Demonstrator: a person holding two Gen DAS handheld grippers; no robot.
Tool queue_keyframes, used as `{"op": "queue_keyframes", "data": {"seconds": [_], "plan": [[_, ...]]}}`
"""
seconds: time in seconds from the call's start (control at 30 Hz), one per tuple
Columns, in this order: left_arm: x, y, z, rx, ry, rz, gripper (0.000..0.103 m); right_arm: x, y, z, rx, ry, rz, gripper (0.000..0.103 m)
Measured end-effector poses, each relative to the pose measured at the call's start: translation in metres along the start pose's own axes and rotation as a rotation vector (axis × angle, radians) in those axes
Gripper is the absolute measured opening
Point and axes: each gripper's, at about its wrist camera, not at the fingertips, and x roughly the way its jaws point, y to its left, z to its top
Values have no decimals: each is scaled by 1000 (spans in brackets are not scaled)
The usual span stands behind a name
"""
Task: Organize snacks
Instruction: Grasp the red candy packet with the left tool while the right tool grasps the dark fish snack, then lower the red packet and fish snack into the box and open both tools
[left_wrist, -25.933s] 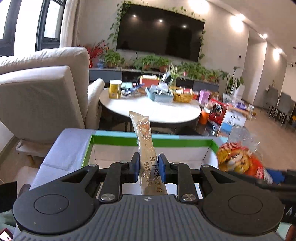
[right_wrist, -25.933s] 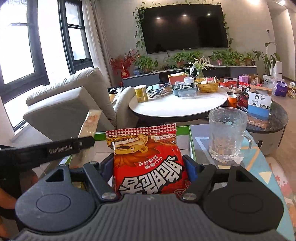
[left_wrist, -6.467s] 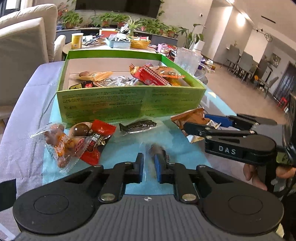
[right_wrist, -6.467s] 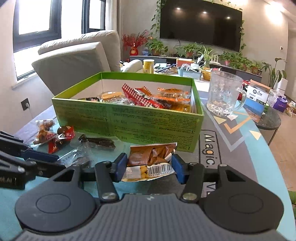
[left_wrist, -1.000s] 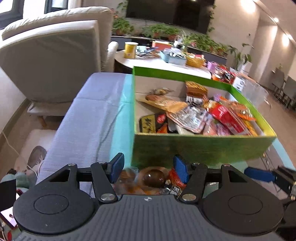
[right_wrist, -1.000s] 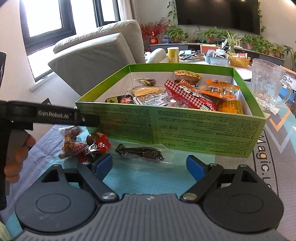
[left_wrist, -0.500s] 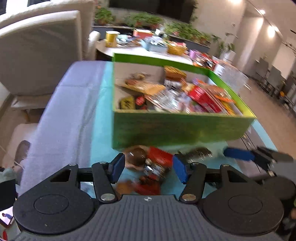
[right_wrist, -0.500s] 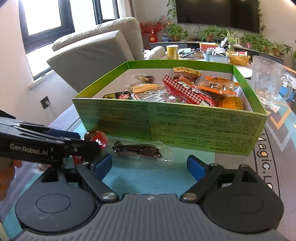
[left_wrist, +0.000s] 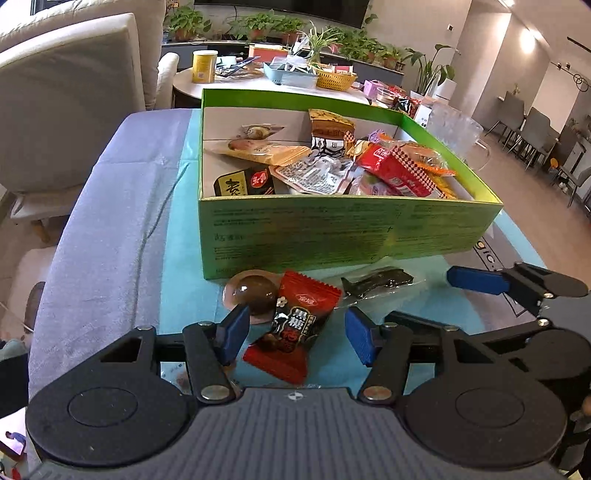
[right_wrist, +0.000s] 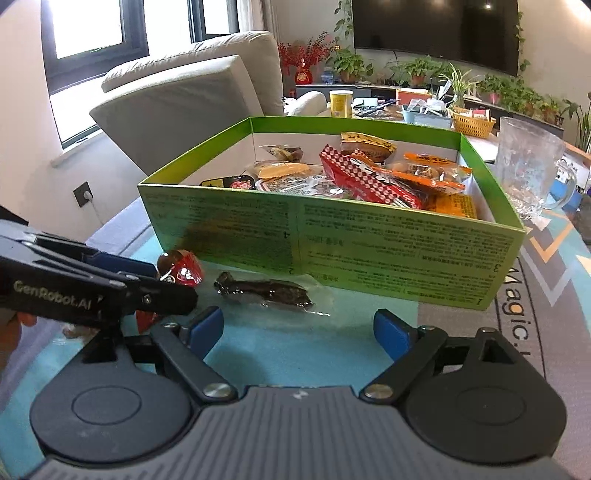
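A green box (left_wrist: 332, 229) crowded with snacks stands on a teal mat (left_wrist: 181, 258), its near wall facing both cameras and its left wall running close to where the mat gives way to a grey cloth (left_wrist: 110, 221).

Three snacks lie loose on the mat in front of that wall. In the left wrist view the left gripper (left_wrist: 295, 332) stands spread, pads apart, with a red packet (left_wrist: 295, 325) lying between them and touching neither. A clear-wrapped brown ball (left_wrist: 253, 295) sits at 11 o'clock of the packet, touching it and almost against the box's near-left corner. A dark strip (left_wrist: 376, 282) in clear film lies at 2 o'clock of the packet, just clear of the box wall.

The right gripper (right_wrist: 299, 332) is also spread, with nothing between its pads; bare mat fills the gap, and the dark strip (right_wrist: 264, 291) lies just beyond at 11 o'clock. Open mat runs from there along the box front.

One glass mug (right_wrist: 528, 177) stands past the box's right wall, at 2 o'clock in the right wrist view. A hand (right_wrist: 11, 332) shows at the left edge, behind the left gripper (right_wrist: 159, 291).
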Motion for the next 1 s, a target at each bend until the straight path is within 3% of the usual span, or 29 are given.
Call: {"op": "queue_keyframes", "data": {"seconds": [0.1,0.2,0.37,0.5,0.83,1.0], "plan": [[3,-1,-2,11,0,-6,54,-3,-8,-1,20,-4,-19,53],[3,-4,-5,34,-28,-3,30,-5,-20,-1,56,-5,-39,53],[-17,-7,-3,6,-129,-10,29,-8,-28,2,85,-14,-63,53],[-36,-9,8,-13,-200,-18,29,-2,-20,6,88,-4,-29,53],[-41,9,17,-93,-223,42,29,20,15,15,68,30,24,53],[-42,15,16,-117,-222,48,29,27,26,17,90,28,-14,53]]}}
